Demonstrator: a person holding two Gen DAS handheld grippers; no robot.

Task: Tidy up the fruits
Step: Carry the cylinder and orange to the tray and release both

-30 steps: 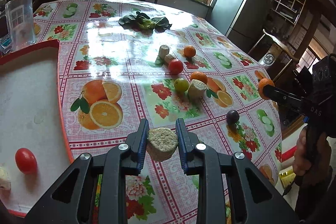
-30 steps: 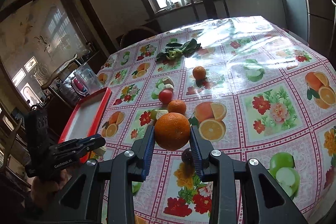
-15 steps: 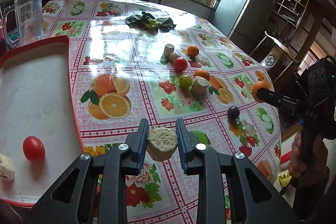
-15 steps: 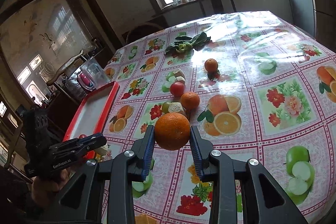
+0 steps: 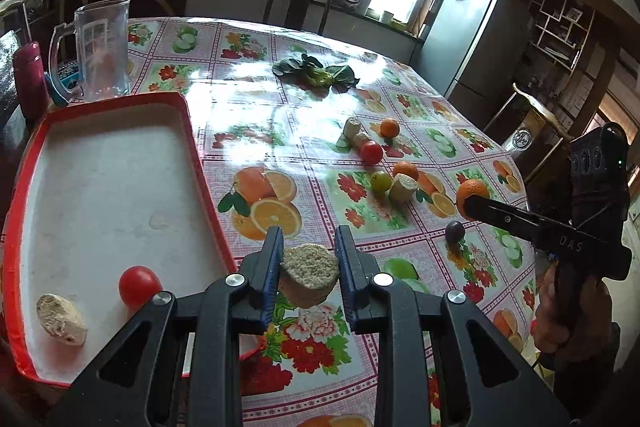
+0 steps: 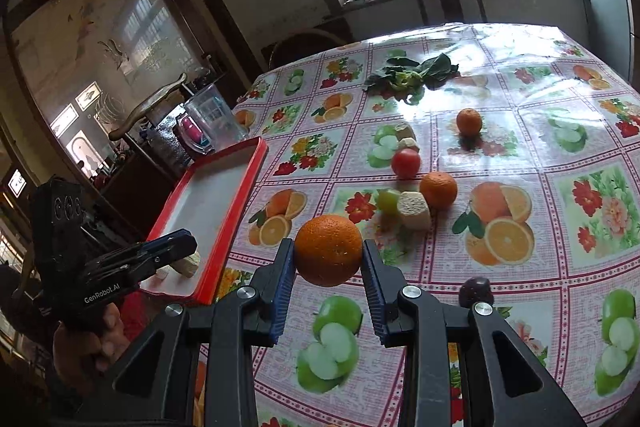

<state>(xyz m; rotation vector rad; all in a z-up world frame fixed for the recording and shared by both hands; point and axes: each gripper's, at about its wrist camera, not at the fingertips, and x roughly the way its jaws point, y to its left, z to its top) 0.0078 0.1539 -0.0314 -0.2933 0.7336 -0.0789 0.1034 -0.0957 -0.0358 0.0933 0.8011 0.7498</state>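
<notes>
L gripper (image 5: 308, 267) pinches a beige chunk (image 5: 309, 274), held above the table edge just at 3 o'clock of the red tray (image 5: 200, 163); tray holds a tomato (image 5: 139, 286) & another beige piece (image 5: 61, 319) near its 6 o'clock end. R gripper (image 6: 328, 259) clamps a big orange (image 6: 329, 250) over the tablecloth (image 6: 560, 267). Loose fruit sits toward 12–1 o'clock of it: tomato (image 6: 405, 163), 2 small oranges (image 6: 438, 190), green fruit (image 6: 389, 199), w/ a dark plum (image 6: 474, 290) at 3 o'clock.
</notes>
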